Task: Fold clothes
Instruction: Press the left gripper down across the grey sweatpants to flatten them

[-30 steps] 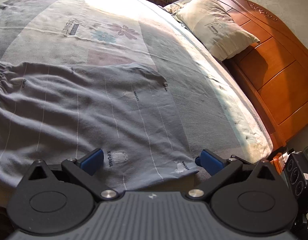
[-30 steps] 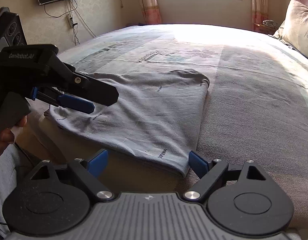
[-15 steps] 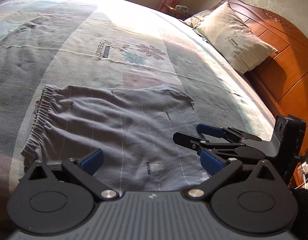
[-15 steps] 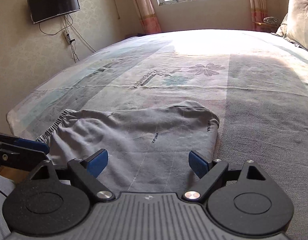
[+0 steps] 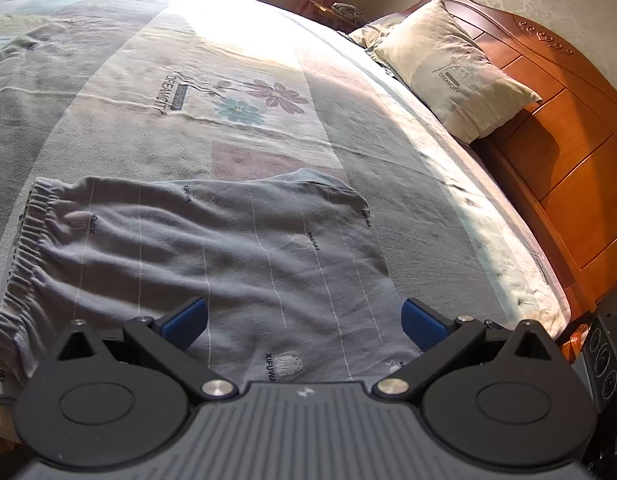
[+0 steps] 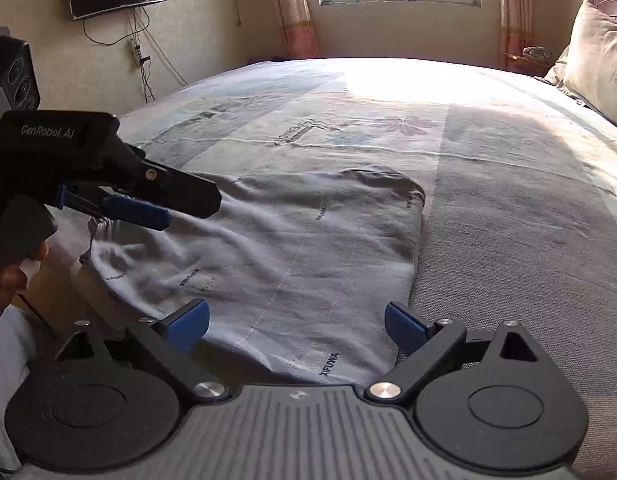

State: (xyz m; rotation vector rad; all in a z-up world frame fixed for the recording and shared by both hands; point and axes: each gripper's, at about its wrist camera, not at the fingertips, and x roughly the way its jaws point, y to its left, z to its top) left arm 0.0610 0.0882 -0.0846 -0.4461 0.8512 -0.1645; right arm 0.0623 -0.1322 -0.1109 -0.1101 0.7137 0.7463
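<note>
A pair of grey cotton shorts with thin pale stripes, small printed motifs and a gathered elastic waistband lies spread flat near the front edge of a wide bed covered by a pale patchwork sheet with flower prints. The waistband faces the left side of the bed; the leg hems point toward the carved orange wooden headboard.

The left gripper, black with blue pads, hangs above the near part of the shorts, jaws spread wide, nothing between the pads. In the right wrist view it appears again, held in a person's hand over the waistband end.

The right gripper, of the same black and blue build, is poised over the near hem corner. Its jaws are opening and stand wide; cloth lies below them, but the pads do not press on it.

A cream printed pillow leans against the headboard, well apart from the shorts.
</note>
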